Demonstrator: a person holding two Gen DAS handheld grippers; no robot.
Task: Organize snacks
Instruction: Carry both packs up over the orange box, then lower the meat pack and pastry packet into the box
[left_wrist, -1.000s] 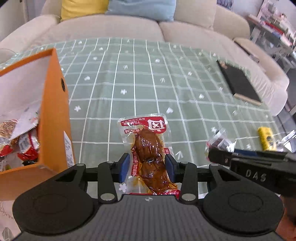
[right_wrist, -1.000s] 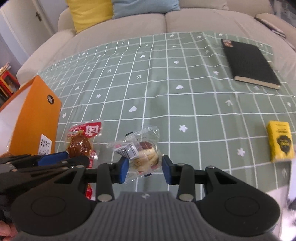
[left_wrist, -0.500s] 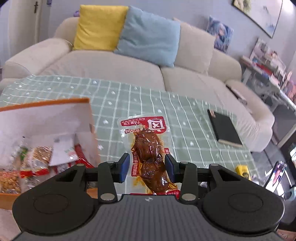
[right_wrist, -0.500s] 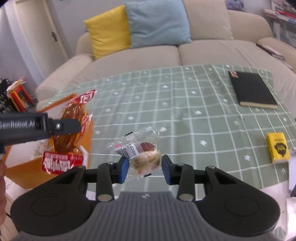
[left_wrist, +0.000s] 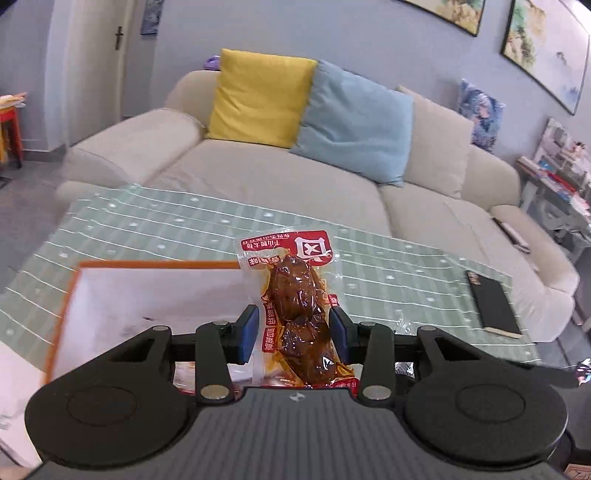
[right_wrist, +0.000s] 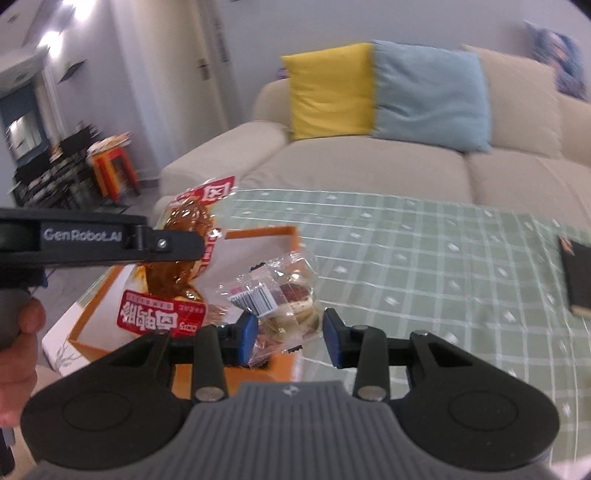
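My left gripper (left_wrist: 293, 334) is shut on a red-and-clear packet of braised meat (left_wrist: 295, 302) and holds it in the air over the open orange box (left_wrist: 70, 291). In the right wrist view the same packet (right_wrist: 173, 273) hangs from the left gripper's fingers (right_wrist: 173, 245) above the box (right_wrist: 266, 234). My right gripper (right_wrist: 290, 334) is shut on a clear pastry packet (right_wrist: 280, 295) with a barcode label, held above the box's near right corner.
A green checked tablecloth (left_wrist: 388, 273) covers the table. A black notebook (left_wrist: 493, 302) lies at its right end. A beige sofa (left_wrist: 295, 177) with yellow and blue cushions stands behind the table. A red stool (right_wrist: 112, 166) stands far left.
Both grippers lifted their packets off the table and carried them left, over the orange box. The views tilted up toward the sofa.
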